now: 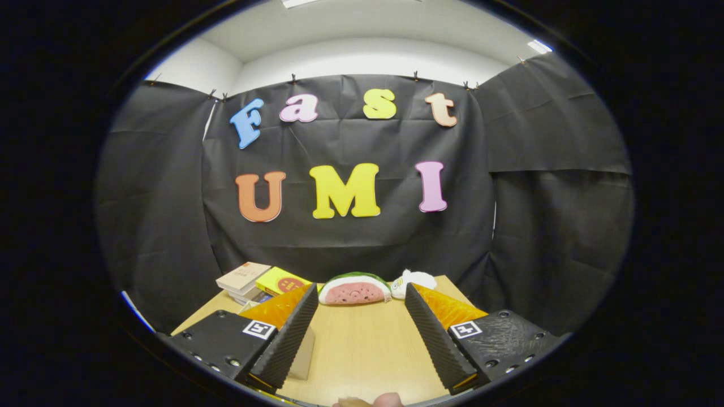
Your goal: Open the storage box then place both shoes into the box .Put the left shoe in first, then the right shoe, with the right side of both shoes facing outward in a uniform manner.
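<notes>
Gripper (360,330) fingers spread, holding nothing, over the pale wooden worktop (362,350). Box and shoes unsighted; handling and grip points cannot be judged.

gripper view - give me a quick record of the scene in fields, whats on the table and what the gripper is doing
surface: wooden table
gripper: fingers spread wide, holding nothing
between fingers: bare tabletop
beyond fingers: watermelon-slice plush at the far edge of the table
beside plush: small white plush, partly behind one finger
other side of plush: stack of books with a yellow book next to it
near finger: pale box corner, partly hidden
task progress: nothing grasped yet
</notes>
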Available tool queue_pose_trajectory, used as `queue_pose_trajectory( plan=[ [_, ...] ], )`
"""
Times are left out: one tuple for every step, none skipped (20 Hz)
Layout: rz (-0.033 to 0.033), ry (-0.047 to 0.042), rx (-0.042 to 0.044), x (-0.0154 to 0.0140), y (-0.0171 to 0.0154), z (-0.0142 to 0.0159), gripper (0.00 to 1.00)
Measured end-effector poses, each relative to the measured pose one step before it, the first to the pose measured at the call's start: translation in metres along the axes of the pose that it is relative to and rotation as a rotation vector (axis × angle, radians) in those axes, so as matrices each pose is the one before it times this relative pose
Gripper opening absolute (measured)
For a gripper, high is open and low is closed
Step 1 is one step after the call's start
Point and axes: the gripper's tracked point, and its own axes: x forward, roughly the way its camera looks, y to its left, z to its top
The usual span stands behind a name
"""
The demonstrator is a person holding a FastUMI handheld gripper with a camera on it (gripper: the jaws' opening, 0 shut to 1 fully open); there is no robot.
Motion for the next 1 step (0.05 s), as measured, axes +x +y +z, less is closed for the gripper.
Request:
queue_pose_trajectory(
  plan=[
    [0.00057, -0.00079, 0.00106, -0.00143, 0.00053, 0.00076, 0.96]
  ],
)
